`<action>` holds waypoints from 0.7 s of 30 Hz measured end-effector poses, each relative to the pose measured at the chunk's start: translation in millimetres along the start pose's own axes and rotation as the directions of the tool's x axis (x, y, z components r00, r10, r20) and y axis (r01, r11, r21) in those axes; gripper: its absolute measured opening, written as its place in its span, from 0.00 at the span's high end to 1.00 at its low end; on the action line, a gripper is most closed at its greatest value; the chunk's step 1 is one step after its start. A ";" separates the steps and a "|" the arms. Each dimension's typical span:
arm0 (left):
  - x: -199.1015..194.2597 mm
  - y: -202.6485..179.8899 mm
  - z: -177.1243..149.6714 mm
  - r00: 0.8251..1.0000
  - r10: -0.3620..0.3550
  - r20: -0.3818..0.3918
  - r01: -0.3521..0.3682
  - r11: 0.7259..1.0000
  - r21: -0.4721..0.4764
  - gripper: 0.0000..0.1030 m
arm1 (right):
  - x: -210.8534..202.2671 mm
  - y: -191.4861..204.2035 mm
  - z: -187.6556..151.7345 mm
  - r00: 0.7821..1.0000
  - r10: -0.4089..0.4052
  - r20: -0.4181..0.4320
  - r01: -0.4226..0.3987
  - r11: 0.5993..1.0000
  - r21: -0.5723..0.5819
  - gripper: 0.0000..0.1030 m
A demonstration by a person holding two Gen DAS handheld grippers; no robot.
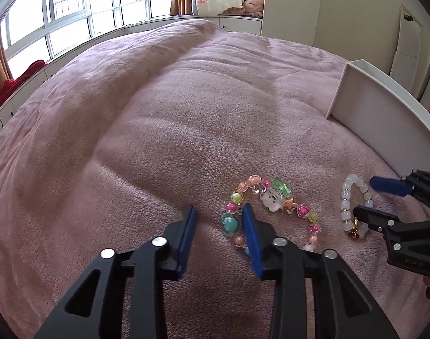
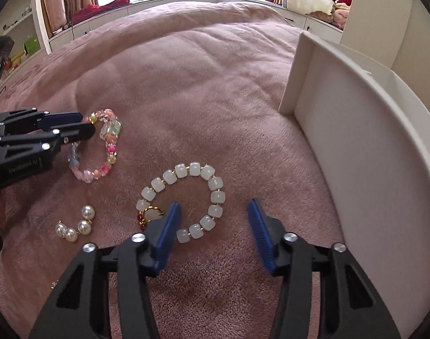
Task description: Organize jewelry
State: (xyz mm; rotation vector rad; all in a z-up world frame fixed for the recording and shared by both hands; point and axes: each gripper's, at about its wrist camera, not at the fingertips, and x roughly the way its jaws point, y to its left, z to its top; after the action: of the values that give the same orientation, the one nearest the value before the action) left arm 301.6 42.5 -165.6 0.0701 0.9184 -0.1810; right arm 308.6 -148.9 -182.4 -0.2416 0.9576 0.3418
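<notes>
Nothing looks sorted yet: the colourful bracelet (image 1: 271, 206), white bracelet (image 2: 186, 200) and pearls (image 2: 73, 223) all lie on the blanket (image 1: 158, 130), outside the white box (image 2: 356, 147) at three o'clock. The left gripper (image 1: 219, 217) and right gripper (image 2: 212, 212) are each spread and pinching nothing, one finger set inside its bracelet's loop.

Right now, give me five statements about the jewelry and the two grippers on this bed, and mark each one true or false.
1. The white bead bracelet lies flat on the pink blanket. True.
2. The colourful bead bracelet is already inside the white box. False: it lies on the blanket, left of the white bracelet.
3. One finger of the right gripper sits inside the white bracelet's loop, the other outside it. True.
4. The left gripper is lifting the colourful bracelet clear of the bed. False: the bracelet rests on the blanket, with one finger inside its loop.
5. The pearl piece is pinched in the right gripper. False: it lies loose on the blanket, left of that gripper.
</notes>
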 end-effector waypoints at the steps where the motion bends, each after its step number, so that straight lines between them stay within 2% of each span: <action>1: 0.0 0.9 0.1 1.000 -0.004 -0.001 0.004 1.000 -0.003 0.70 | 0.2 0.9 -1.3 1.000 0.008 0.001 -0.008 1.000 -0.001 0.63; 2: -0.1 1.2 0.4 1.000 -0.009 -0.001 0.009 1.000 -0.004 0.78 | 0.2 2.2 -1.8 1.000 0.014 0.001 -0.014 1.000 -0.007 0.66; 3: 0.1 1.1 0.7 1.000 -0.013 -0.003 0.013 1.000 -0.005 0.80 | -0.4 2.9 -2.0 1.000 0.024 0.001 -0.024 1.000 -0.010 0.72; 7: -3.8 1.8 1.2 1.000 -0.020 -0.001 0.019 1.000 -0.014 0.80 | -4.4 5.9 -2.0 0.998 0.063 0.001 -0.063 0.998 -0.013 0.85; 12: -21.3 -2.0 5.1 1.000 -0.024 0.020 0.025 0.999 -0.029 0.80 | -17.3 5.5 -1.9 0.992 0.121 0.031 -0.121 0.993 0.011 0.89; 14: -30.1 -7.7 8.5 0.999 -0.021 0.033 0.022 1.000 -0.014 0.80 | -23.7 4.6 -1.1 0.989 0.137 0.047 -0.138 0.990 0.019 0.94; 15: -34.9 -9.8 9.6 0.999 -0.020 0.039 0.021 1.000 -0.013 0.80 | -32.1 2.3 0.9 0.985 0.160 0.070 -0.163 0.986 0.032 0.95; 21: -51.9 -23.4 21.5 0.998 -0.007 0.066 0.008 1.000 -0.012 0.80 | -59.6 -5.5 6.8 0.974 0.181 0.136 -0.186 0.982 0.029 0.95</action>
State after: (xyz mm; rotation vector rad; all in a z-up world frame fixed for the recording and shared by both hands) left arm 283.4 23.1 -110.9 0.0493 0.8542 -0.1834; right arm 284.4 -162.2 -128.9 -0.0911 0.8565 0.5010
